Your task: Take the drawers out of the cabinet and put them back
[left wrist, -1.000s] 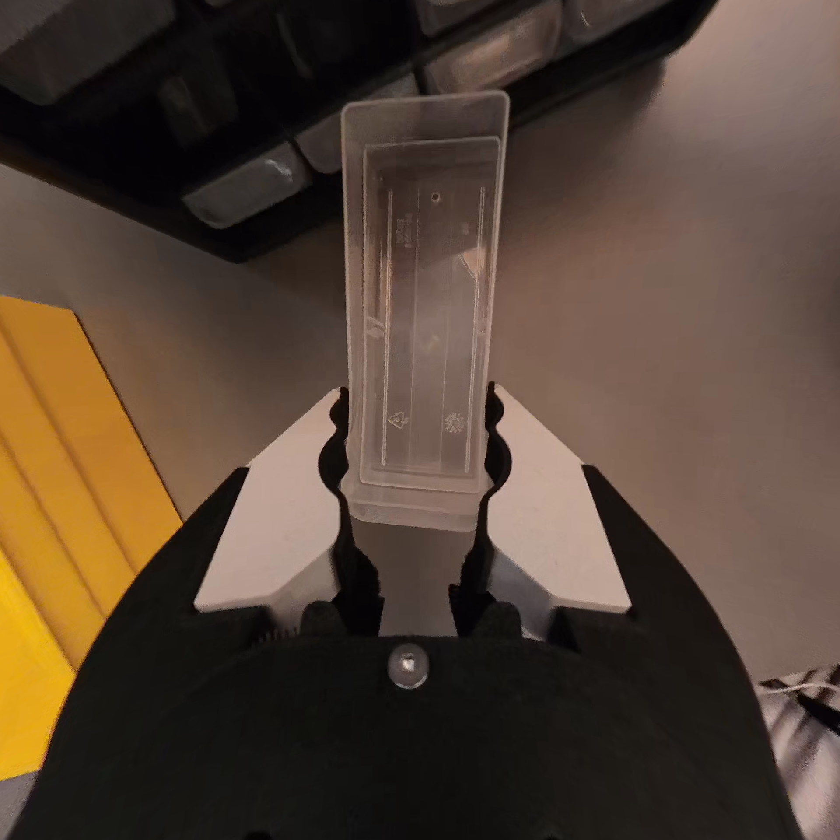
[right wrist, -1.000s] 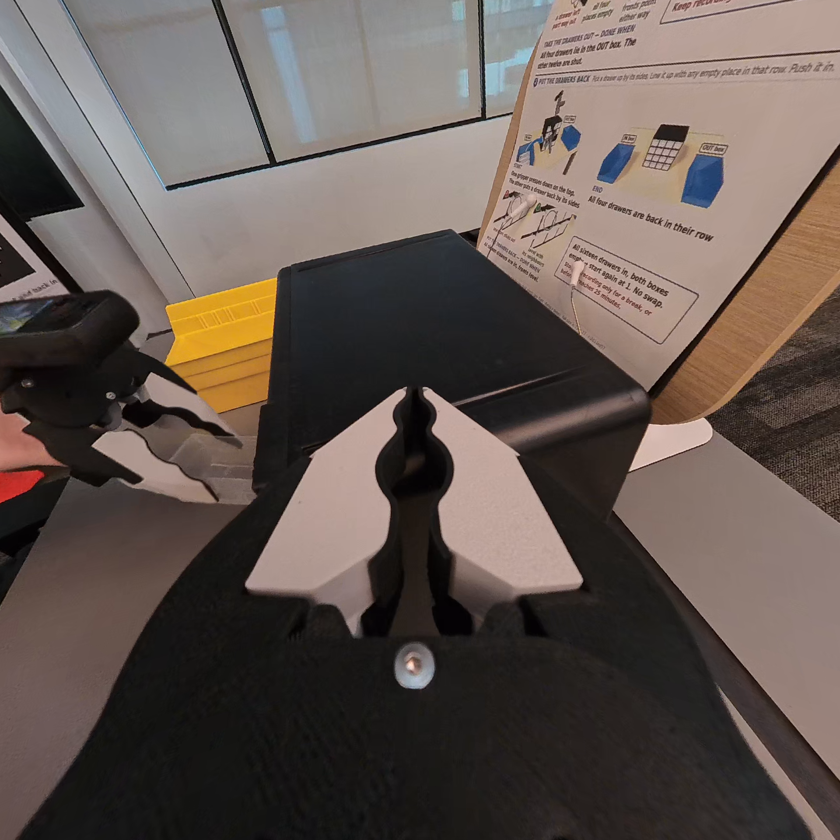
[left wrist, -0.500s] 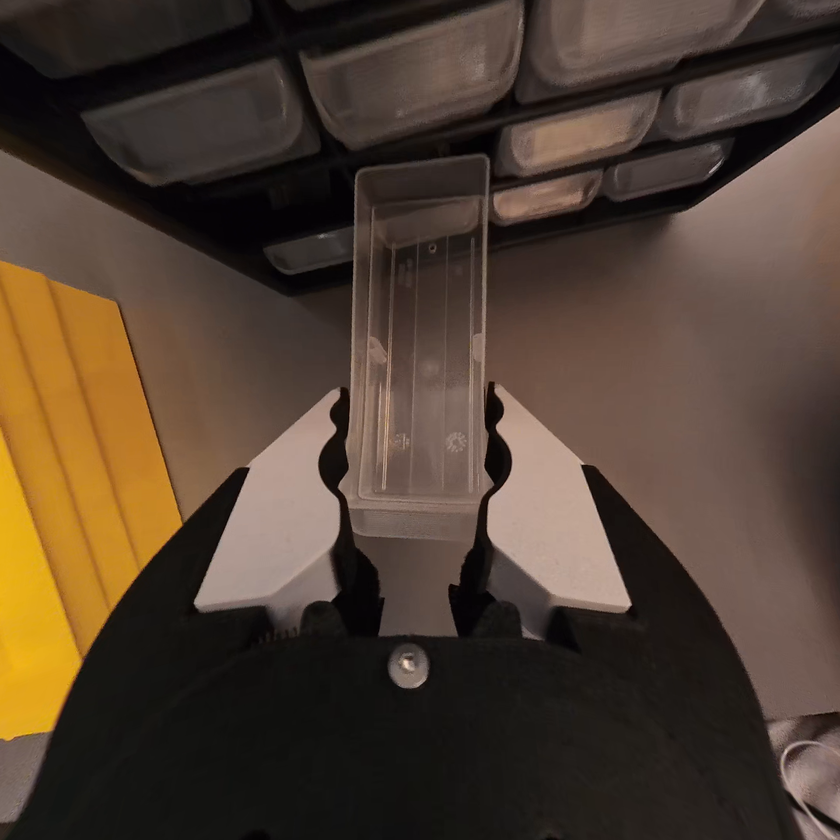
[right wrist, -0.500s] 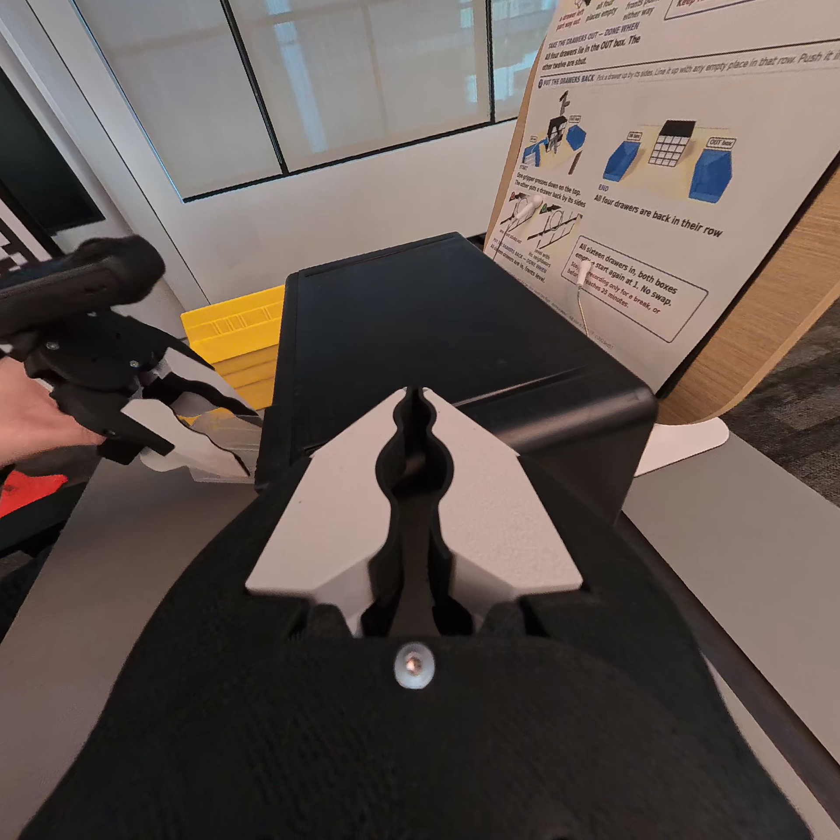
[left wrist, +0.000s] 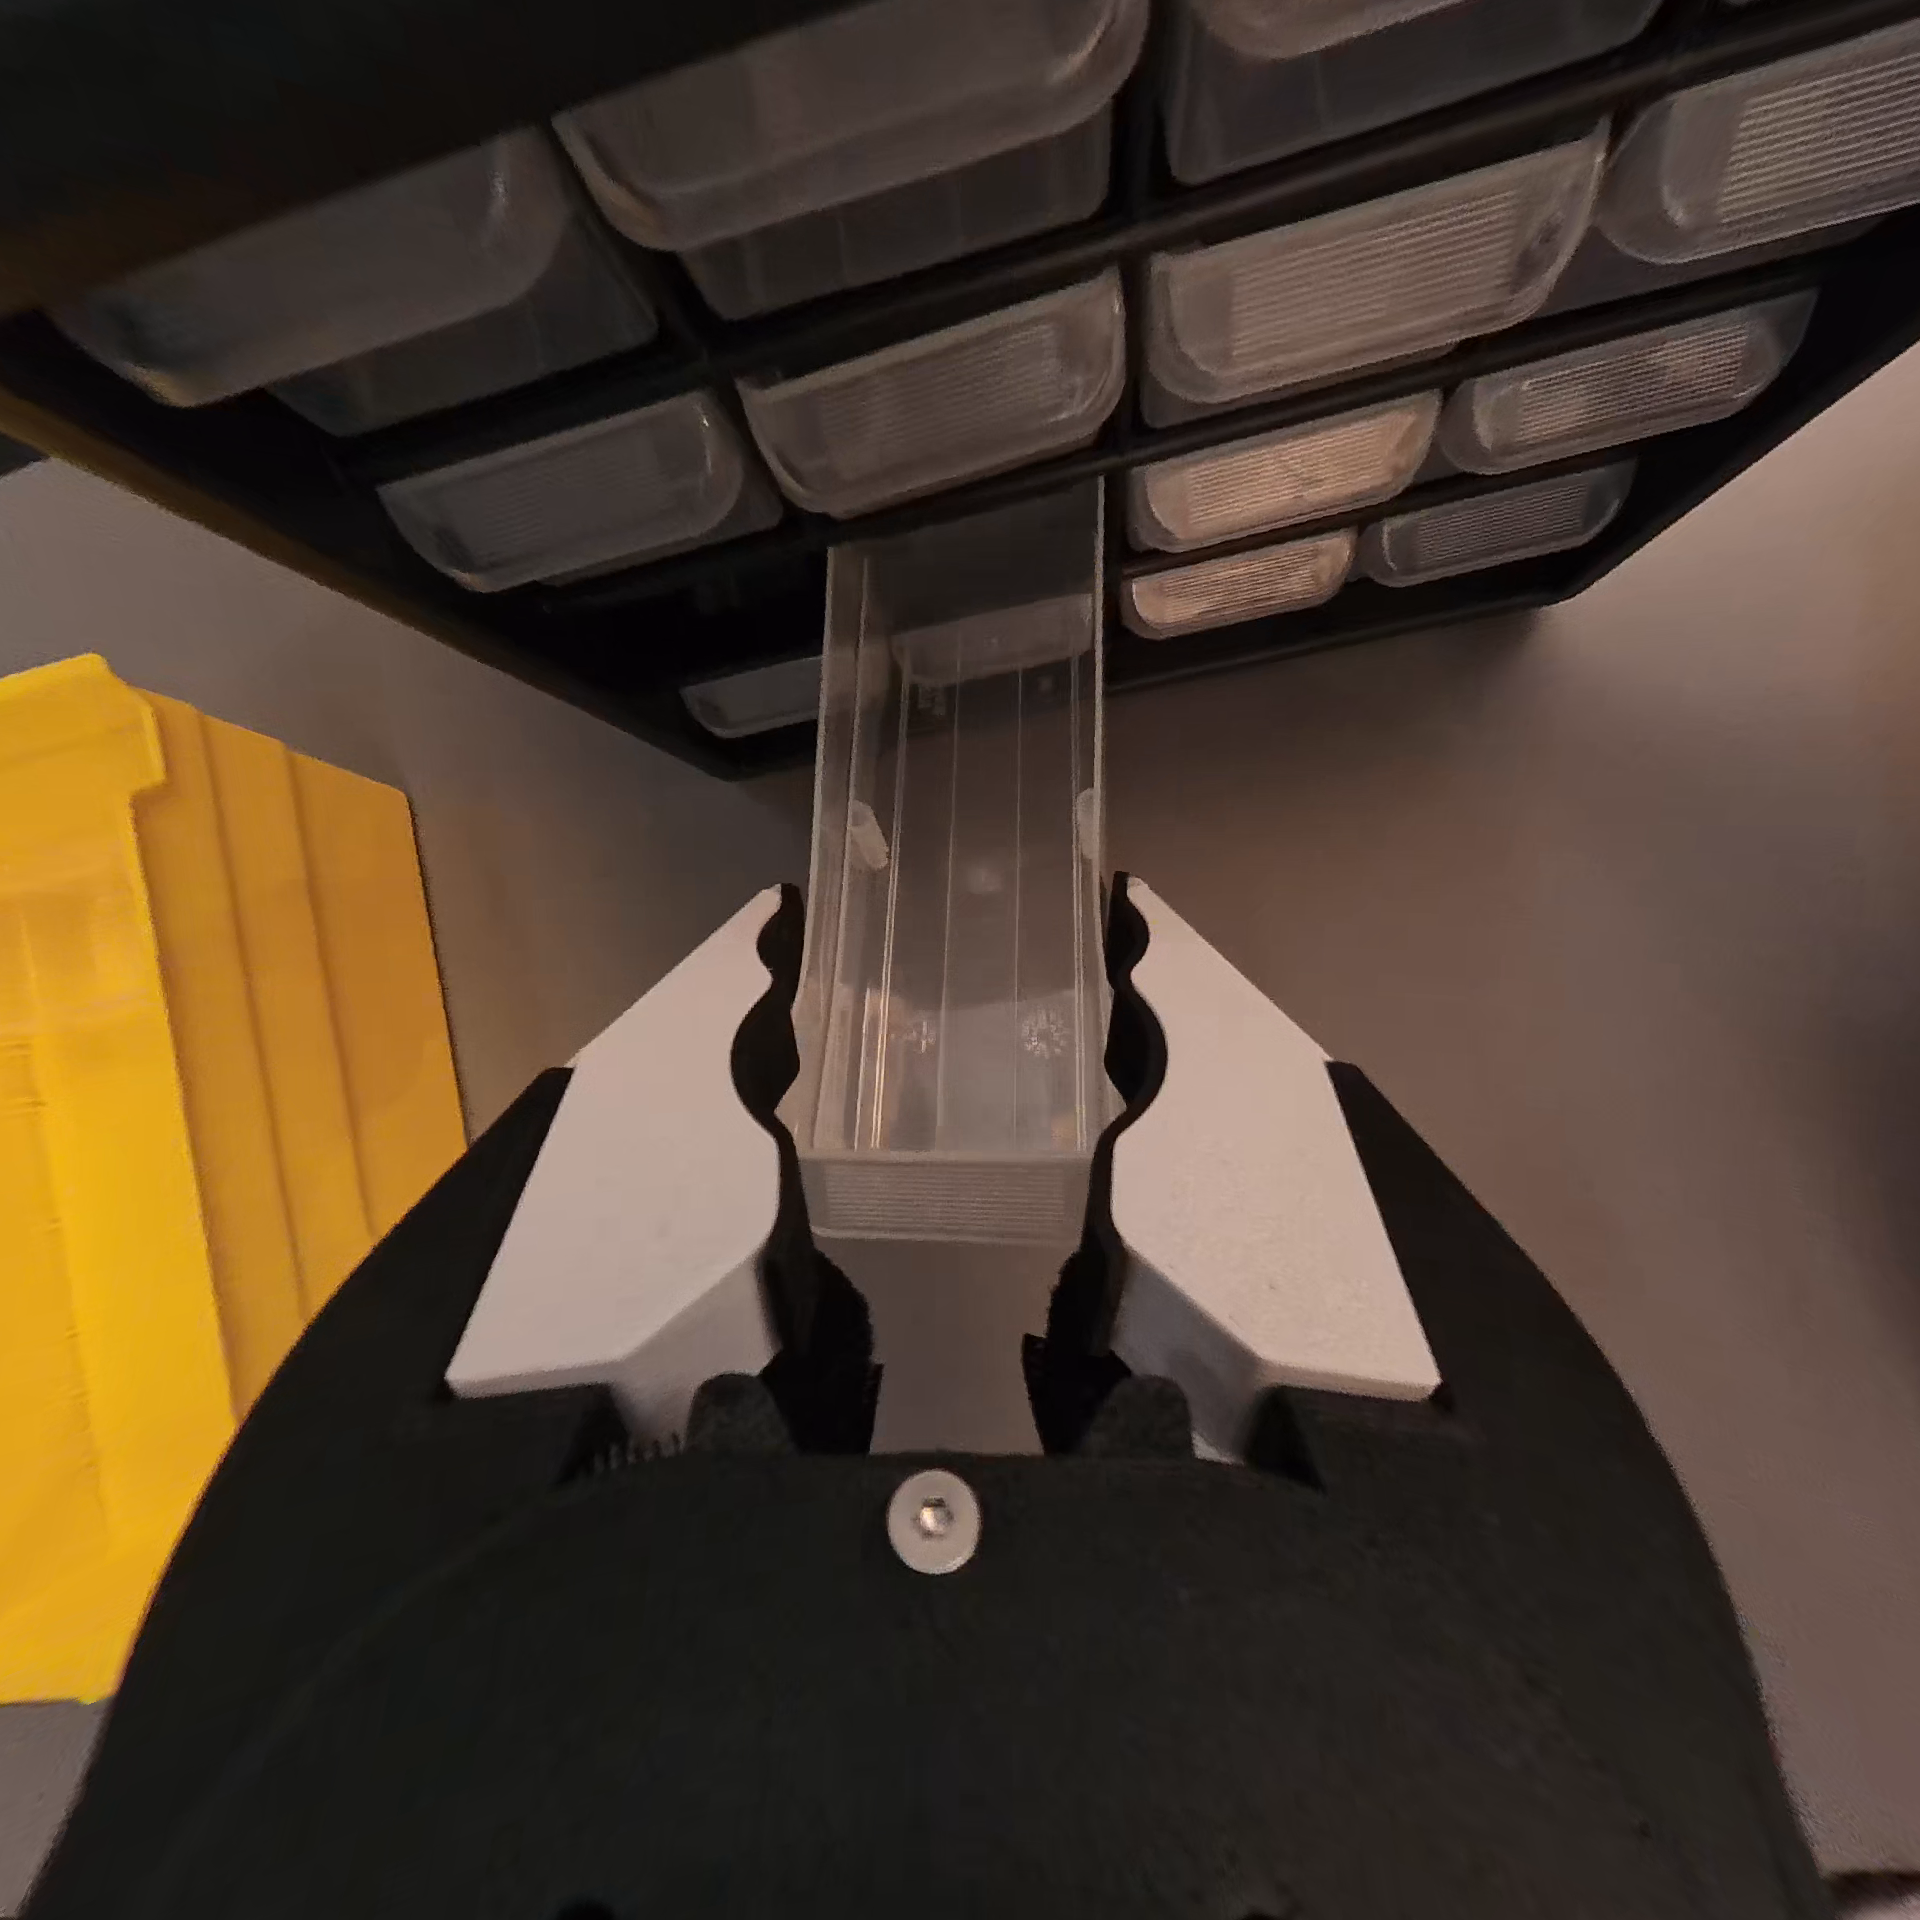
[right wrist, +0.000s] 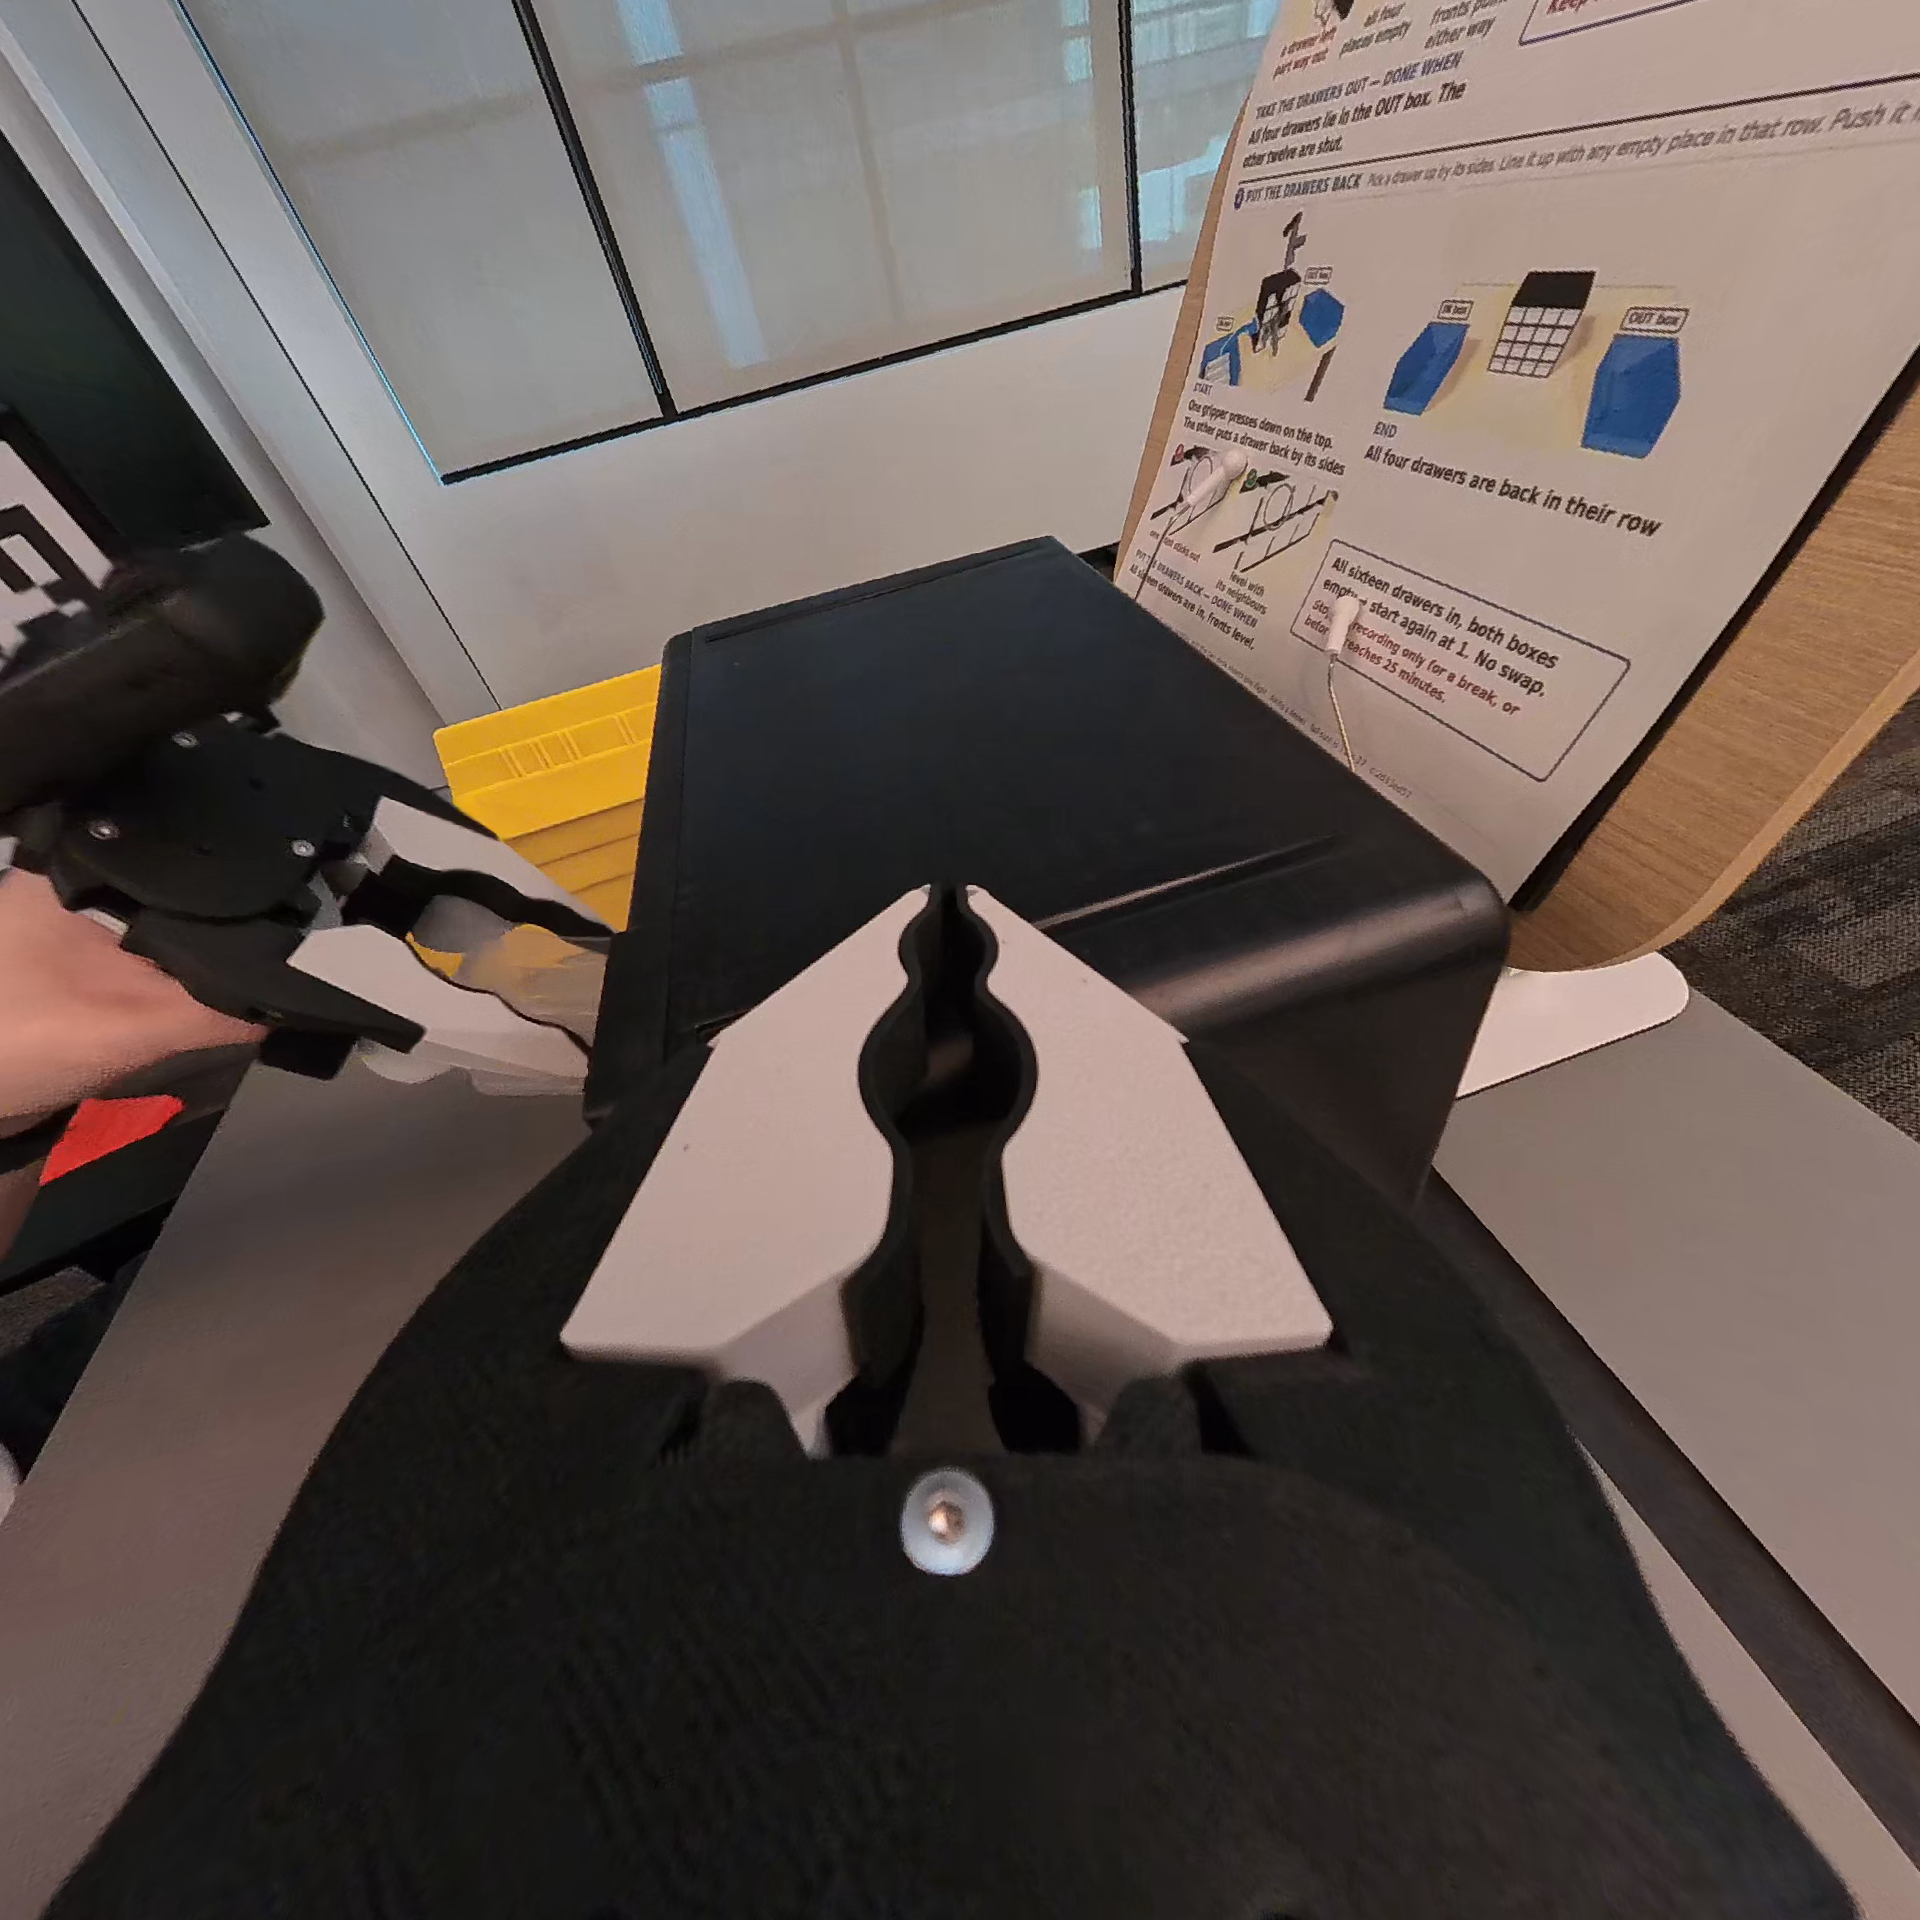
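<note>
My left gripper (left wrist: pixel 951 914) is shut on a clear plastic drawer (left wrist: pixel 956 862), gripping its two long sides near the front end. The drawer's far end sits at an empty slot in the lower rows of the black cabinet (left wrist: pixel 644 634), between other clear drawers (left wrist: pixel 935 390). My right gripper (right wrist: pixel 948 896) is shut and empty, resting at the near edge of the cabinet's black top (right wrist: pixel 997 748). The left gripper (right wrist: pixel 488 966) also shows at the left of the right wrist view, held by a hand at the cabinet's front face.
A yellow bin (left wrist: pixel 197 1039) stands left of the cabinet on the grey table (left wrist: pixel 1507 935); it also shows in the right wrist view (right wrist: pixel 551 769). An instruction board (right wrist: pixel 1538 416) on a wooden stand leans behind the cabinet at the right. The tips of one gripper are about 20 centimetres away from the tips of the other.
My left gripper has carried the drawer up and forward to the cabinet front, levelling it until its far end meets a slot. The right gripper has stayed on the cabinet top.
</note>
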`<move>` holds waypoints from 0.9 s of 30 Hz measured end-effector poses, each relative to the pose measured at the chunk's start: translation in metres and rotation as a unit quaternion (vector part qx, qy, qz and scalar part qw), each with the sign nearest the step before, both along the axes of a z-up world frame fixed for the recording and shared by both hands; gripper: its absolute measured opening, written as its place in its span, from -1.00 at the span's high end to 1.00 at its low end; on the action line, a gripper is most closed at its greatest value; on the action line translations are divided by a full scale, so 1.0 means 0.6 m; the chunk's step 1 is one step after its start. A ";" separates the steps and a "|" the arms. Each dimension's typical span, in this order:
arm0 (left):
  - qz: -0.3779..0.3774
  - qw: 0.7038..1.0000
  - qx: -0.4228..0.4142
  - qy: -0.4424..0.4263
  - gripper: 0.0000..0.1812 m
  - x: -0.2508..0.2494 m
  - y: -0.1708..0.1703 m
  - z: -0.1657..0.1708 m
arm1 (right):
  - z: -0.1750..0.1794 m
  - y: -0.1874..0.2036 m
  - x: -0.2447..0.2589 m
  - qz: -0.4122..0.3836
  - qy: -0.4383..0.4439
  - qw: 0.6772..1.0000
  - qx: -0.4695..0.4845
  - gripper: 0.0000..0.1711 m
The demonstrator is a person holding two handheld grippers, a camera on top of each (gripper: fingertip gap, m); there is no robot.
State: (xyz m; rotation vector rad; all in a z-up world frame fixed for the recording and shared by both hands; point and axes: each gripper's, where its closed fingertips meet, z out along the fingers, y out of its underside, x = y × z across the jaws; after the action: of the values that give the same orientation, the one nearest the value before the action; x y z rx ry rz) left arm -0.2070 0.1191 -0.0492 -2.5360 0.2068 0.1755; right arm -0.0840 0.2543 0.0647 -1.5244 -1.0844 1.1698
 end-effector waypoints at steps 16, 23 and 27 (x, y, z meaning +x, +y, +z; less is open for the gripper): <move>0.002 0.993 0.113 -0.029 0.21 0.030 0.075 -0.032 | 0.000 0.000 0.000 0.006 0.005 1.000 -0.003 1.00; -0.105 0.960 0.245 0.084 0.10 0.023 0.029 0.044 | 0.000 0.000 0.000 0.014 0.015 1.000 -0.010 1.00; -0.155 0.911 0.327 0.198 0.56 0.028 -0.014 0.071 | 0.000 0.000 0.000 0.015 0.017 1.000 -0.012 1.00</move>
State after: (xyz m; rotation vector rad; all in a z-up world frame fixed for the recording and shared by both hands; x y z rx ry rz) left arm -0.1901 0.1105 -0.0063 -1.7516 0.5970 0.5356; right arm -0.0842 0.2545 0.0648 -1.5069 -1.0765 1.2290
